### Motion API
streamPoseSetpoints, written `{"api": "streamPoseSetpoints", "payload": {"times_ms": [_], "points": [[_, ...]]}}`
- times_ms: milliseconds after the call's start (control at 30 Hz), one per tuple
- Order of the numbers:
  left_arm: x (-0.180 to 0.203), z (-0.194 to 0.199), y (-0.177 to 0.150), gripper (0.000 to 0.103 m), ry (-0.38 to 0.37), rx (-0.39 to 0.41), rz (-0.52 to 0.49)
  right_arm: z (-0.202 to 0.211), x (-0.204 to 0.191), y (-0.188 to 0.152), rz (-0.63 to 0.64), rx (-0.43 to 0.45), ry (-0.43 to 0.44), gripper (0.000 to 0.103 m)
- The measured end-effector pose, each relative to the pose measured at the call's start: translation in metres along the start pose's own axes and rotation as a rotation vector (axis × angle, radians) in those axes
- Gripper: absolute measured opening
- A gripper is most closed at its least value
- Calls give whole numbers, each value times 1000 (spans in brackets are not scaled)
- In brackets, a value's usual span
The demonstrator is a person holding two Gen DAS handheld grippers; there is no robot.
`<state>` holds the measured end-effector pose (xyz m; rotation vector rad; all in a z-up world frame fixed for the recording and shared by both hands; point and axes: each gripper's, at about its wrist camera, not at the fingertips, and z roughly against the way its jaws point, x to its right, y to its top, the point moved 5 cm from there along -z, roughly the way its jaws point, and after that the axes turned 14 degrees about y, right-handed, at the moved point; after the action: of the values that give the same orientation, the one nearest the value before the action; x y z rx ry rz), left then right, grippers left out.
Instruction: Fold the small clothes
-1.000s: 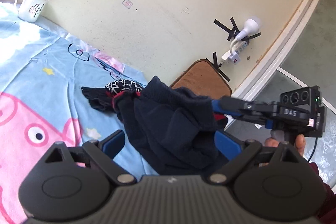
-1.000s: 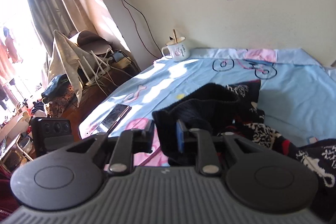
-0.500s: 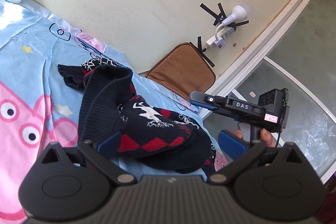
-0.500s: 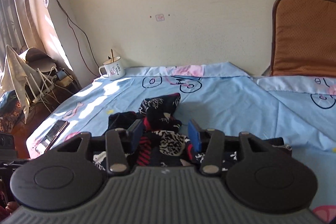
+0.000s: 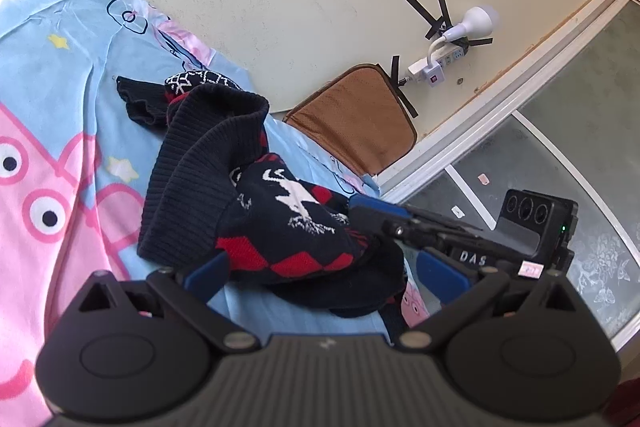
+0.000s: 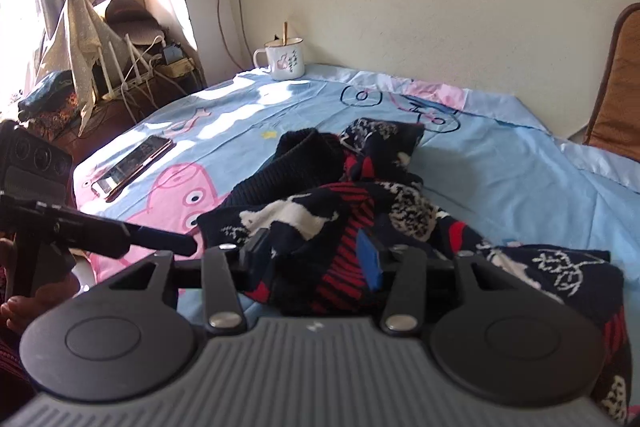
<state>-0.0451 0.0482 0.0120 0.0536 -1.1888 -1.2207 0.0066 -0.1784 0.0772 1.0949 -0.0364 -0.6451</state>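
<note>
Sweater (image 5: 256, 211), navy knit with red diamonds and white reindeer, lies crumpled on the cartoon-pig bedsheet (image 5: 60, 75), well short of the enamel mug (image 6: 285, 58) by the wall. The left gripper (image 5: 324, 273) stands spread wide, having just been opening, the sweater's hem loose between its pads. The right gripper (image 6: 316, 253), just been opening slightly, pinches a bunched fold of the sweater. A phone (image 6: 132, 163) lies left of the sweater.
</note>
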Motion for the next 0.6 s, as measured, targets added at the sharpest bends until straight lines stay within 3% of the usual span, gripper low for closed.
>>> {"api": "streamPoseSetpoints", "payload": {"times_ms": [133, 267, 333, 367, 400, 467, 600], "points": [[6, -2, -2, 103, -23, -11, -8, 26, 26, 13, -27, 80, -119, 51], [15, -8, -5, 103, -39, -36, -28, 37, 59, 7, -32, 58, -278, 50], [17, -11, -5, 103, -38, -44, -37, 32, 76, -7, -115, -5, -276, 48], [18, -12, -5, 103, -36, -44, -40, 26, 80, -17, -150, -55, -250, 32], [18, -12, -5, 103, -32, -42, -41, 19, 79, -30, -171, -110, -222, 27], [15, -12, -4, 103, -21, -38, -34, 11, 65, -49, -169, -165, -203, 27], [9, -13, -1, 103, 0, -39, -8, 19, 32, -60, -104, -169, -182, 27]]}}
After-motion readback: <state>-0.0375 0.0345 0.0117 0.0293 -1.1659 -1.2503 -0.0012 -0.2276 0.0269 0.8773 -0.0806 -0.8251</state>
